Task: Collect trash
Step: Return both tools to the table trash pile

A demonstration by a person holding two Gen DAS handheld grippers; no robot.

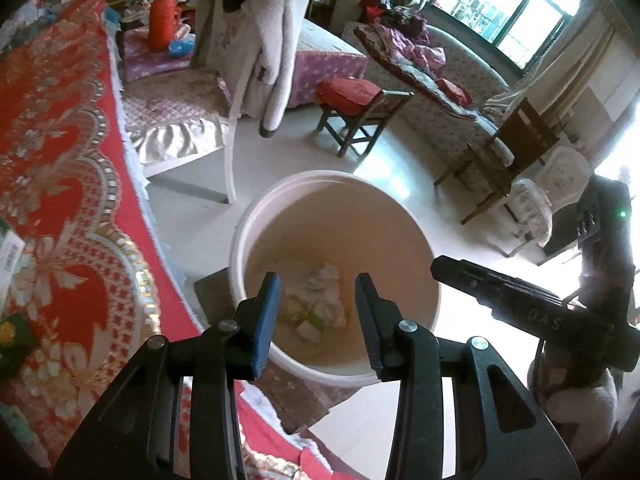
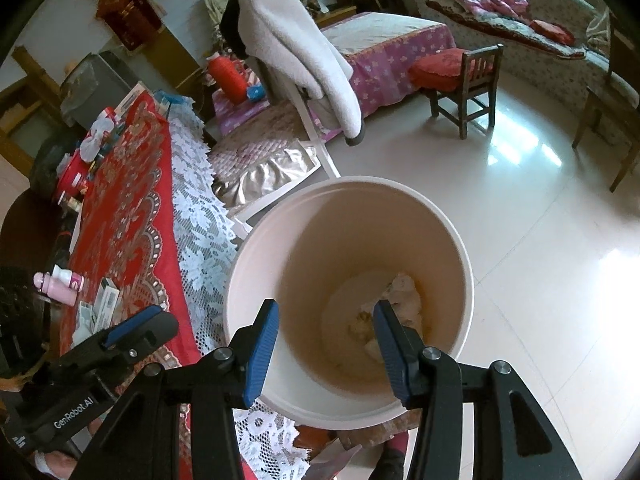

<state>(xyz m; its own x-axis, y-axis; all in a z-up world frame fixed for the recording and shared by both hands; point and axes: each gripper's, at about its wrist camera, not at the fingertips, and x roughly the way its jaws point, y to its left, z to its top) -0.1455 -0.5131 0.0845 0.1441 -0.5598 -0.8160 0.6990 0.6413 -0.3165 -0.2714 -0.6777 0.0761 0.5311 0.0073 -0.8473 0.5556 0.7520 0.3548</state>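
Left tool (image 1: 316, 312), right tool (image 2: 326, 340) spread, poised over bucket (image 2: 256, 248)

Strong daylight enters through the large dark-framed window (image 1: 508, 8) far right, blowing out that view's right edge. Glare patches shine on the glossy pale tiled floor (image 2: 532, 208). Fisheye curvature bends edges; corners vignette black.

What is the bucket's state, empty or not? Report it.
Not empty. The bucket stands upright on the floor, with crumpled paper trash at its bottom; most of it is unfilled.
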